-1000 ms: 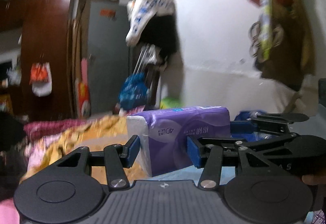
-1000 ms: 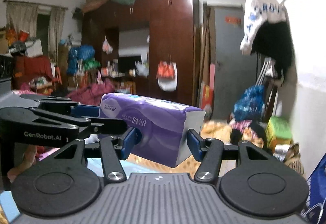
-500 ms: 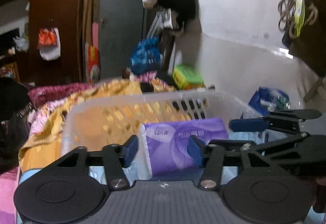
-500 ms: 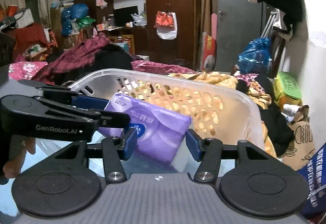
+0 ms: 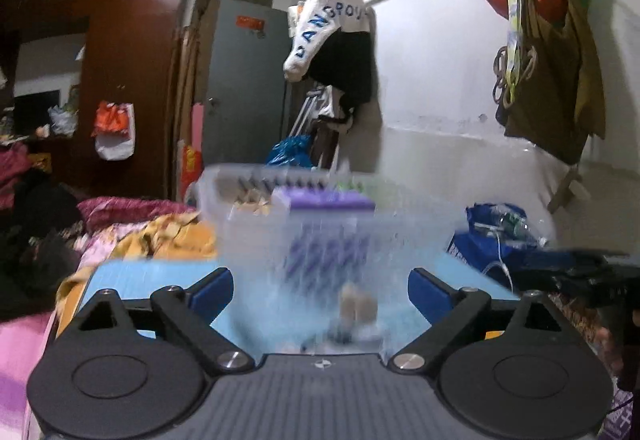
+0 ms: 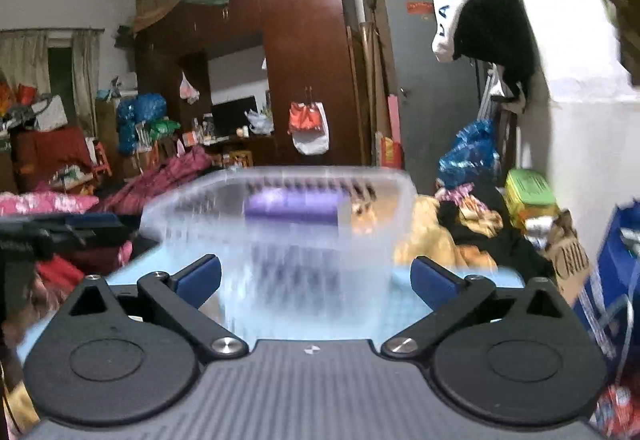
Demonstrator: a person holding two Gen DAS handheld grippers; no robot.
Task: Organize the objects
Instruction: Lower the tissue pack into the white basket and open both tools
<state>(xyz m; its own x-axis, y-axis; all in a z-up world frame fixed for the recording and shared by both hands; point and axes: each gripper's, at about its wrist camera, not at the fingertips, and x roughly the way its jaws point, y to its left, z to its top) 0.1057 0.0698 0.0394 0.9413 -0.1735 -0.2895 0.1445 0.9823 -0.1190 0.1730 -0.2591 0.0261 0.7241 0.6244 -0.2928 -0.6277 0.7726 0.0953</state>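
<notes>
A purple tissue pack (image 5: 328, 201) lies inside a clear plastic basket (image 5: 248, 224) on a light blue surface (image 5: 160, 276); both are motion-blurred. My left gripper (image 5: 320, 288) is open and empty, pulled back just in front of the basket. In the right wrist view the tissue pack (image 6: 292, 207) shows through the basket (image 6: 192, 215). My right gripper (image 6: 316, 278) is open and empty, also just short of the basket. The right gripper's body shows at the left view's right edge (image 5: 576, 268), the left gripper's at the right view's left edge (image 6: 44, 236).
Yellow and pink bedding (image 5: 160, 236) lies left of the basket. A blue bag (image 5: 492, 240) sits at the right by the white wall. A dark wardrobe (image 6: 304, 71), a grey door (image 5: 244, 79) and hanging clothes (image 5: 336, 39) stand behind. Clutter (image 6: 520, 224) lies right of the basket.
Both grippers held the purple tissue pack, lowered it into the basket, then opened and drew back. The pack now rests in the basket.
</notes>
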